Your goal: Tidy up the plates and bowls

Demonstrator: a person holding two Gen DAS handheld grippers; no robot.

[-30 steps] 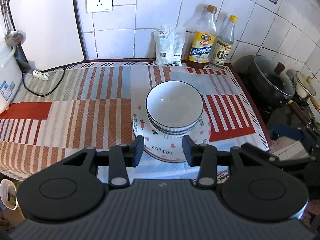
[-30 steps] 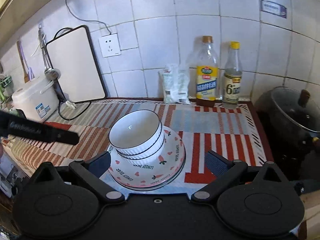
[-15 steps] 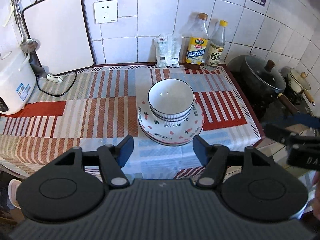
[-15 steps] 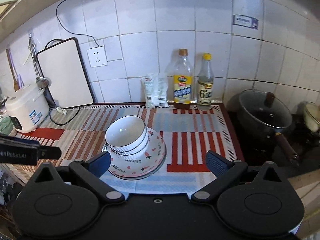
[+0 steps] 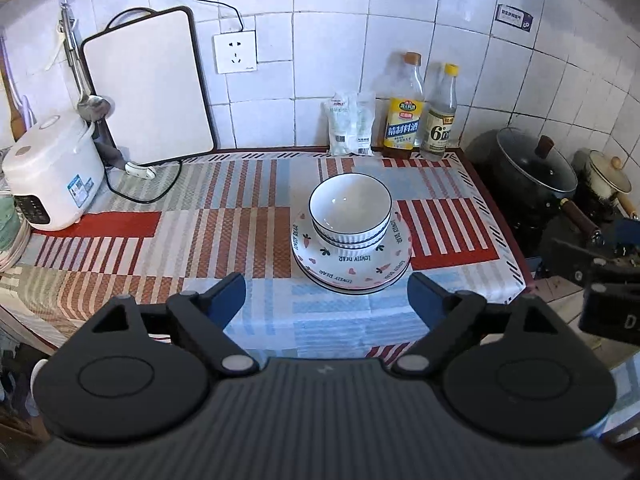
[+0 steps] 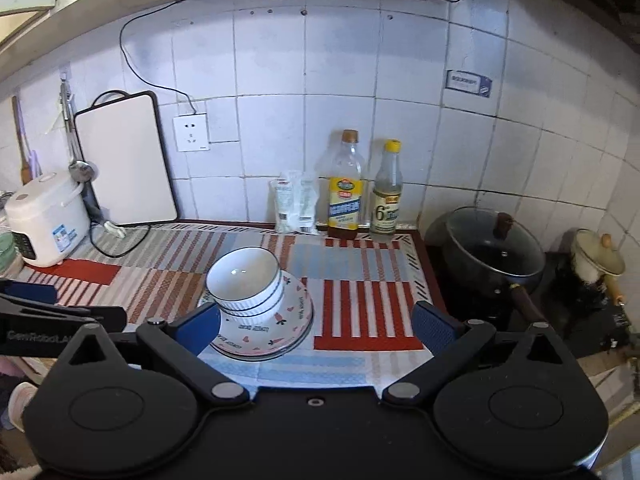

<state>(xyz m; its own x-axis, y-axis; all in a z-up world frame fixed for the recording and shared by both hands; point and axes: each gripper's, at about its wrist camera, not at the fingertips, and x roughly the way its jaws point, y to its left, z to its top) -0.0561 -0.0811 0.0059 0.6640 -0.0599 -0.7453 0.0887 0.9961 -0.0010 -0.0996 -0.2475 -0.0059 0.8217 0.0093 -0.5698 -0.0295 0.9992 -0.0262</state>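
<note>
- Your counter [image 5: 248, 184] wears a striped cloth in red, brown, grey and pale blue, and it runs back to a wall of white tiles [image 5: 332, 60].
- The stacked bowls [image 5: 350, 210], white with dark rim lines and ribbed sides, sit nested on the plates [image 5: 352, 270], which carry hearts, carrots and "LOVELY DEAR" lettering; the whole pile stands right of the counter's middle, toward the front edge.
- Your left claw [image 5: 326, 294] is spread wide and holds nothing, hanging in front of the plates without touching them.
- Your right claw [image 6: 316, 322] is also wide and empty; in its own view the left finger overlaps the pile's near-left edge, and you cannot tell from that whether they touch.
- Against the back wall you have a tall yellow-labelled bottle [image 5: 404, 110], a clear bottle with a yellow cap [image 5: 439, 114] just beside it, and a white packet [image 5: 352, 124] to their left.
- A white cutting board [image 5: 148, 88] leans on the tiles at the left, under a wall socket [image 5: 235, 51].
- A white rice cooker [image 5: 50, 172] sits at the far left.
- To the right of the counter, a dark lidded pot [image 5: 532, 168] and a small cream pot [image 5: 608, 178] stand on the stove.
</note>
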